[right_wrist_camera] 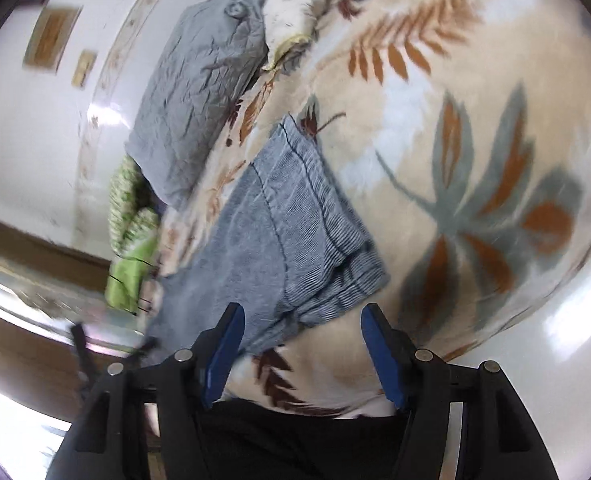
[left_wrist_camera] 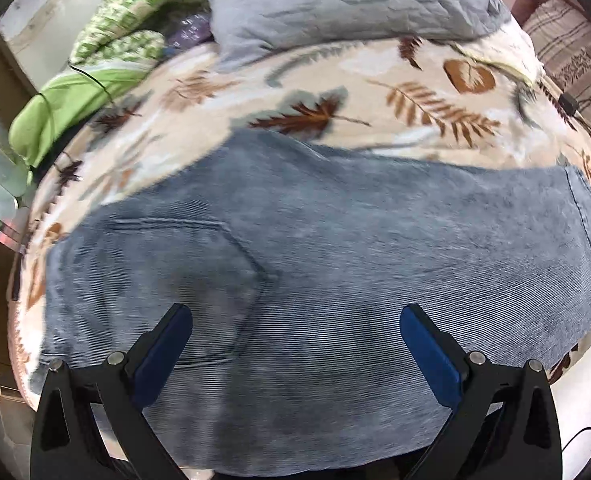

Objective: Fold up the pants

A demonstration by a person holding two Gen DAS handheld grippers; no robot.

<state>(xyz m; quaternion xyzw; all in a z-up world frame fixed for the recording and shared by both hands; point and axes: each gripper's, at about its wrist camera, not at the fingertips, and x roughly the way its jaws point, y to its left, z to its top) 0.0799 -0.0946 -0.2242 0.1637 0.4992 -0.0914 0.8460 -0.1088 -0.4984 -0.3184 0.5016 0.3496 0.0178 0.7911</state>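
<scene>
Grey-blue corduroy pants lie folded lengthwise across a leaf-print blanket on a bed, a back pocket facing up at the left. My left gripper hovers open over the pants near the pocket, nothing between its blue pads. In the right wrist view the pants show stacked hem edges at their near end. My right gripper stands open just short of that end, over the blanket, with no cloth between its fingers.
A grey quilted pillow lies at the head of the bed, beside a green patterned cover and a light green cloth. A black cable runs along the bed's right edge. White floor lies beyond the blanket's edge.
</scene>
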